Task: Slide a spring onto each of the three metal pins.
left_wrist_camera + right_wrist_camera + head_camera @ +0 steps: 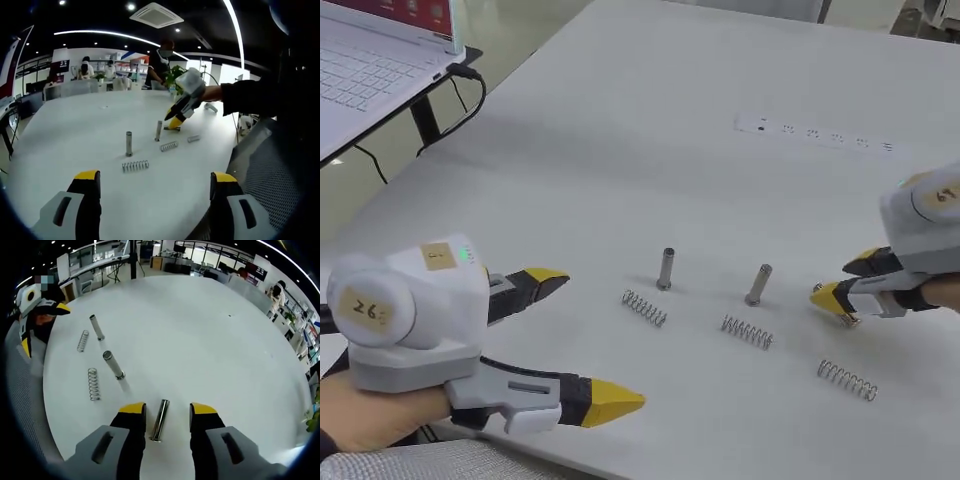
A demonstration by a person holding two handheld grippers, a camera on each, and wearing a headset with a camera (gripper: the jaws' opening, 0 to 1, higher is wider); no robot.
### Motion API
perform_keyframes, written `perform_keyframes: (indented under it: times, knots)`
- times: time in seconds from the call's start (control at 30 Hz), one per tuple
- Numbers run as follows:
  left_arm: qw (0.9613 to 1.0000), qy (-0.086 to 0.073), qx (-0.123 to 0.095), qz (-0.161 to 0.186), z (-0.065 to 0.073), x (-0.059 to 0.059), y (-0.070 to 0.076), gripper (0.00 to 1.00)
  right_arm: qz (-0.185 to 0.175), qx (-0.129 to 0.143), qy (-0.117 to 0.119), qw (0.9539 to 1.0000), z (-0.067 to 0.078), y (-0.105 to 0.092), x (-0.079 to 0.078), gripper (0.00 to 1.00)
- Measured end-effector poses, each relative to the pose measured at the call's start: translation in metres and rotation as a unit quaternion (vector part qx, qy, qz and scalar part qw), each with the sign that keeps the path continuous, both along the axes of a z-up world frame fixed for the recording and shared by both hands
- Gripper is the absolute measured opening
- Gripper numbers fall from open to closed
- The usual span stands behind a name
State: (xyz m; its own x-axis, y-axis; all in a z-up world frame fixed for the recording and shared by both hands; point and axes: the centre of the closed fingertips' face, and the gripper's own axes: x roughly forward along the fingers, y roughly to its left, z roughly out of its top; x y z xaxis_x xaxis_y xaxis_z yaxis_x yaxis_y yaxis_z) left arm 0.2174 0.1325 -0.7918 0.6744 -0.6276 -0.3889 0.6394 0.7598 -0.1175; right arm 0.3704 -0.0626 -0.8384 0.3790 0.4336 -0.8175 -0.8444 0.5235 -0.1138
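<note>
Two metal pins stand upright on the white table (620,150), one (666,269) left of the other (758,285). A third pin (159,420) lies flat between the jaws of my right gripper (167,412), which is open with a gap on each side of it. Three springs lie loose: one (644,308) by the left pin, one (747,332) by the second pin, one (847,380) near the front right. My left gripper (582,340) is open wide and holds nothing, at the front left, well short of the springs (135,165).
A white laptop (370,60) sits on a side stand at the far left, with a black cable (470,95) hanging from it. A power strip (815,133) is set flush in the table at the back right. People stand in the background (160,65).
</note>
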Motion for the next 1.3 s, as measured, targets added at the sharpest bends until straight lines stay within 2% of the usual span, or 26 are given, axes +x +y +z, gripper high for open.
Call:
perform_keyframes:
  times: [0.47, 1.1, 1.3]
  knots:
    - [1.0000, 0.000, -0.003, 0.000, 0.001, 0.000, -0.001, 0.86, -0.005, -0.016, 0.025, 0.9995, -0.008, 0.003, -0.001, 0.13]
    - [1.0000, 0.001, -0.007, 0.001, 0.001, 0.000, -0.001, 0.86, -0.016, -0.042, 0.042, 0.9981, -0.014, 0.002, 0.001, 0.07]
    - [1.0000, 0.003, -0.009, 0.000, 0.000, 0.000, -0.002, 0.86, -0.020, -0.040, 0.048, 0.9978, -0.013, 0.002, 0.000, 0.07]
